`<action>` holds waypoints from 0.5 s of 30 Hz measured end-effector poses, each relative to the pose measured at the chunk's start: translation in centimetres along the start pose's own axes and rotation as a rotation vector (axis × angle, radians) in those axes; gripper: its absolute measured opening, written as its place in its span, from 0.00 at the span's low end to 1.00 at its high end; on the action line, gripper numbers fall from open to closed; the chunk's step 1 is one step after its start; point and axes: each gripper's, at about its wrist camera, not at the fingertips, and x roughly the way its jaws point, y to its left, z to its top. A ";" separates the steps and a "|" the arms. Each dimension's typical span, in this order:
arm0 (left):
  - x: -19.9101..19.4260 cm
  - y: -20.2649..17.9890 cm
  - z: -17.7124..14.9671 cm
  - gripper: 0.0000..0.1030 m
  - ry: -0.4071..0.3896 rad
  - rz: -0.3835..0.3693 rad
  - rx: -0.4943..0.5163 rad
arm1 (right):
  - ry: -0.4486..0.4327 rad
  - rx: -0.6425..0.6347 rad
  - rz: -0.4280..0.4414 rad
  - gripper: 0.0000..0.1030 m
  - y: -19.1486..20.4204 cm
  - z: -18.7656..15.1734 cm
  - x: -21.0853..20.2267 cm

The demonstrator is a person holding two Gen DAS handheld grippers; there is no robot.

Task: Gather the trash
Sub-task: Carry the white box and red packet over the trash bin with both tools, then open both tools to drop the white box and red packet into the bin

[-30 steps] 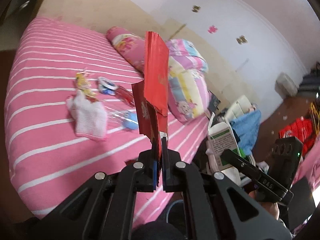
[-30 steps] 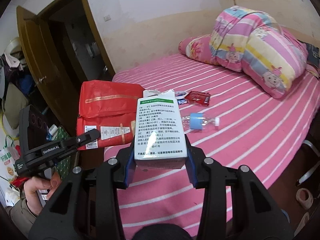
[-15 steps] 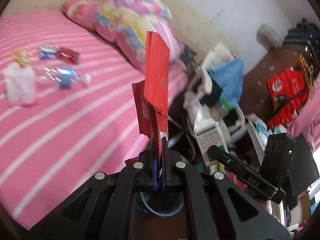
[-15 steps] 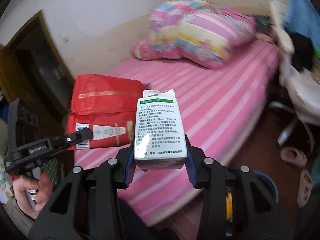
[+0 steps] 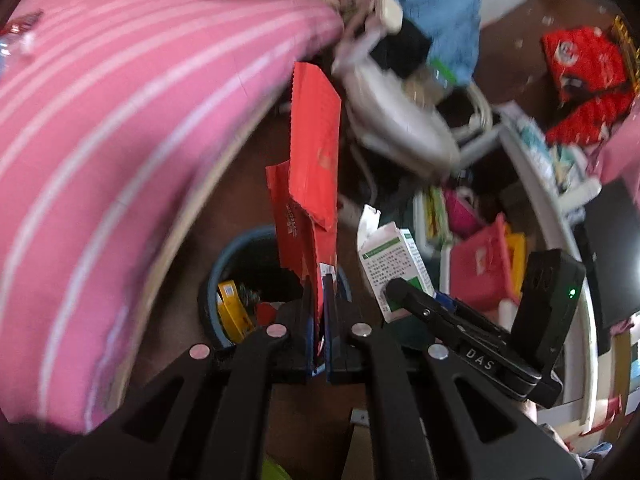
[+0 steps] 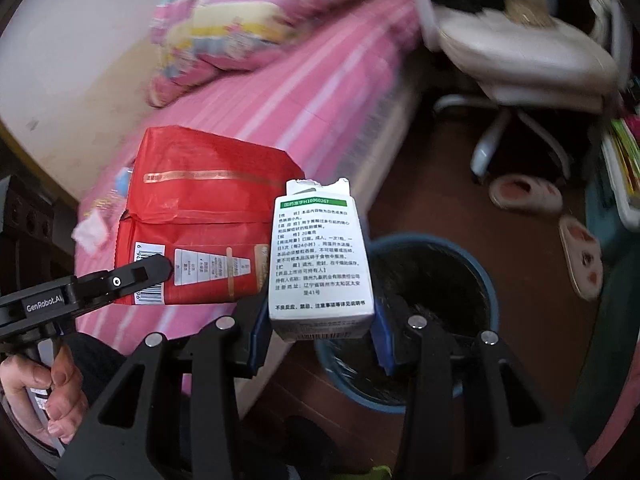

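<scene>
With both loads over the blue bin (image 6: pixel 486 280), the left gripper (image 5: pixel 318 312) pinches the red wrapper (image 5: pixel 314 160), the right gripper (image 6: pixel 320 332) clamps the white box (image 6: pixel 320 256); centre each before letting go.

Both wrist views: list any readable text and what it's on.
"DAS": side of the right tool, seen from the left wrist.
"GenRobot.AI": side of the left tool, seen from the right wrist.
"H10960267": green band on the white box; other print too small.
Red bag: barcode and label unreadable.
</scene>
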 end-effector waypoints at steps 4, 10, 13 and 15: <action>4.7 0.2 -0.1 0.03 0.096 0.010 -0.001 | 0.045 0.042 -0.039 0.41 -3.0 -1.0 1.9; 10.4 0.8 -0.5 0.03 0.218 0.014 0.008 | 0.124 0.082 -0.095 0.41 -5.7 -2.7 5.1; 12.8 1.1 -0.4 0.03 0.259 0.012 -0.003 | 0.158 0.097 -0.117 0.41 -6.7 -3.3 6.7; 14.2 1.3 -0.4 0.03 0.281 0.012 -0.012 | 0.172 0.101 -0.127 0.41 -6.8 -3.6 7.2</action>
